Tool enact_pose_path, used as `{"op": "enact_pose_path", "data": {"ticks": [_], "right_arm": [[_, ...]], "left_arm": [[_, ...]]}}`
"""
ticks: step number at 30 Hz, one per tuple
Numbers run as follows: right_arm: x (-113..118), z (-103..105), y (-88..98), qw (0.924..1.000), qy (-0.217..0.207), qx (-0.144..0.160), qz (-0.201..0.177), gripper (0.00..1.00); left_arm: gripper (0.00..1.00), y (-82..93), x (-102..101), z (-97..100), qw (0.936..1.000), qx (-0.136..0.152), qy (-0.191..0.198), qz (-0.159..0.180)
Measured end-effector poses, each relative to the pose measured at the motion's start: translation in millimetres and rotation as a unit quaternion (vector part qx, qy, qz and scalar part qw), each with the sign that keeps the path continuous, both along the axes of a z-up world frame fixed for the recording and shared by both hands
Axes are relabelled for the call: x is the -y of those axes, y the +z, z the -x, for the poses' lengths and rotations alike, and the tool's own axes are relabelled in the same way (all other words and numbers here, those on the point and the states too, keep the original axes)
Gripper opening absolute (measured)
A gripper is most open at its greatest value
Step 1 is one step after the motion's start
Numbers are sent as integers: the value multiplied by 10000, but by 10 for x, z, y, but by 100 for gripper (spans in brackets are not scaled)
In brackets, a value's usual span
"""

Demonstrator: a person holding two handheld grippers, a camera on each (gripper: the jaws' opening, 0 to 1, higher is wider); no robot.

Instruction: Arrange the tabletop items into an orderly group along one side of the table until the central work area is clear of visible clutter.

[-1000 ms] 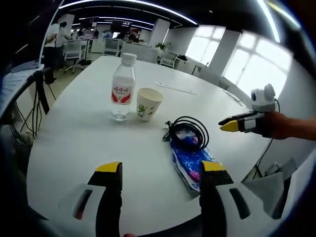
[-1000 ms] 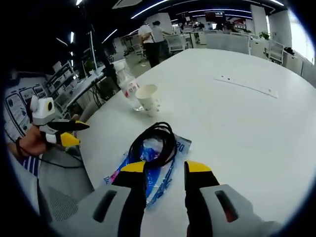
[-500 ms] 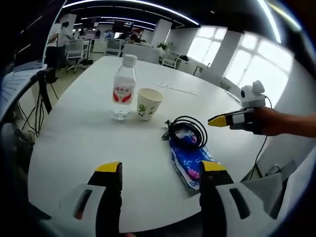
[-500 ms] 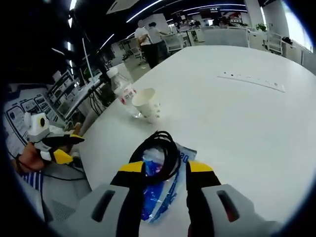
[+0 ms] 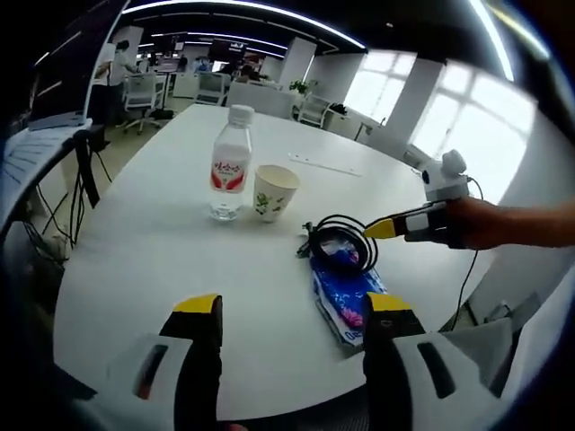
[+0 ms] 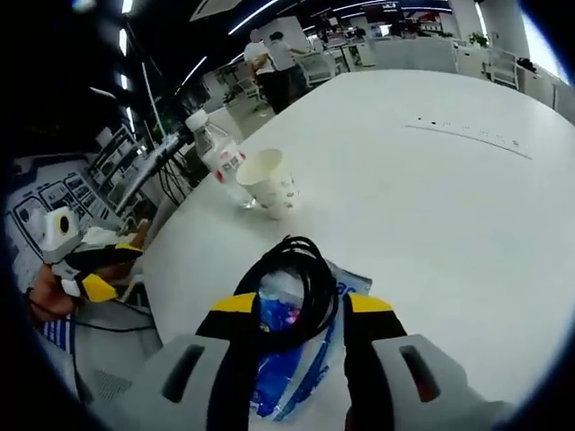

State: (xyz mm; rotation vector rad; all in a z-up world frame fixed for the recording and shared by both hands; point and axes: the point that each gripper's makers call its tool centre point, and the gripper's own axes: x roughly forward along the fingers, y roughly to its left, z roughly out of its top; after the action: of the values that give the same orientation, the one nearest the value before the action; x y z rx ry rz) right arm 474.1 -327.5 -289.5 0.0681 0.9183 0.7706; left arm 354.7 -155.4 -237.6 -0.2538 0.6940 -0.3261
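A clear water bottle (image 5: 229, 162) with a red label stands on the white table (image 5: 171, 251), and a paper cup (image 5: 273, 191) stands just right of it. A black cable coil (image 5: 341, 241) lies on a blue packet (image 5: 346, 301) nearer the table edge. My left gripper (image 5: 292, 310) is open over bare table, short of all of them. My right gripper (image 5: 388, 228), held by a hand, reaches in at the coil's right side. In the right gripper view, my right gripper (image 6: 301, 305) is open with the cable coil (image 6: 292, 274) and blue packet (image 6: 287, 368) between its jaws. Beyond them stand the cup (image 6: 267, 180) and bottle (image 6: 216, 151).
A long white power strip (image 5: 323, 163) lies flat farther back on the table (image 6: 449, 215). Office chairs, desks and people fill the room behind. The table's curved edge runs close to the packet. My left gripper (image 6: 90, 272) hovers off the table's edge at the left.
My right gripper has moved forward to the cable coil, which now sits between its jaws. The left gripper has hardly moved. Bottle, cup and packet stay put.
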Motion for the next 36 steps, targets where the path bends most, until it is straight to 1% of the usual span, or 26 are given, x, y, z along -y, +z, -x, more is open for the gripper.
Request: {"op": "enact_pose_path", "data": {"ticks": [3, 6, 8, 9, 10, 11, 12, 13, 14, 15, 16, 18, 22, 26, 30, 36], "right_arm": [[-4, -40, -60, 10000, -11, 7, 78, 32], [-29, -37, -89, 9999, -56, -73, 133, 32], [-48, -40, -135, 9997, -78, -161, 168, 28], [-47, -40, -167, 9995, -92, -199, 232, 21], [-45, -35, -180, 9993, -84, -212, 282, 11], [-36, -38, -179, 9992, -89, -164, 341, 5], [-24, -78, -156, 9991, -267, -113, 309, 3], [-38, -98, -121, 9988, -444, -148, 164, 2], [-50, -108, -95, 9985, -521, -151, 59, 1], [-52, -109, -80, 9983, -558, -154, 16, 0], [-51, -91, -80, 9988, -467, -154, 51, 0], [-61, -80, -67, 9991, -415, -111, 71, 0], [-82, -28, 21, 9990, -430, -104, -47, 0], [-111, -24, 78, 9990, -415, -40, -168, 0], [-157, 40, 188, 9989, -321, 171, -279, 0], [-169, 94, 245, 9987, -280, 296, -299, 0]], "left_arm": [[64, -1, 10, 2, 10000, -1, -10, 9], [64, 7, 9, 1, 10000, 13, -2, 22], [64, 11, 6, 0, 10000, 16, 1, 29], [63, 13, 5, 0, 10000, 16, 1, 31], [63, 15, 2, -2, 10000, 18, -1, 32], [63, 16, 1, -3, 10000, 19, -2, 33], [63, 18, -3, -4, 10000, 22, 1, 34], [63, 21, -7, -3, 10000, 25, 4, 35], [63, 25, -10, -3, 10000, 30, 5, 42], [63, 27, -13, -3, 10000, 33, 13, 47], [63, 25, -14, -2, 10000, 29, 16, 54], [63, 22, -15, 0, 10000, 25, 6, 54], [63, 18, -9, 1, 10000, 22, -3, 74], [63, 19, 4, -3, 10000, 28, -29, 86], [63, 22, 25, -11, 9999, 34, -64, 106], [63, 50, 35, -28, 9999, 94, -67, 129]]}}
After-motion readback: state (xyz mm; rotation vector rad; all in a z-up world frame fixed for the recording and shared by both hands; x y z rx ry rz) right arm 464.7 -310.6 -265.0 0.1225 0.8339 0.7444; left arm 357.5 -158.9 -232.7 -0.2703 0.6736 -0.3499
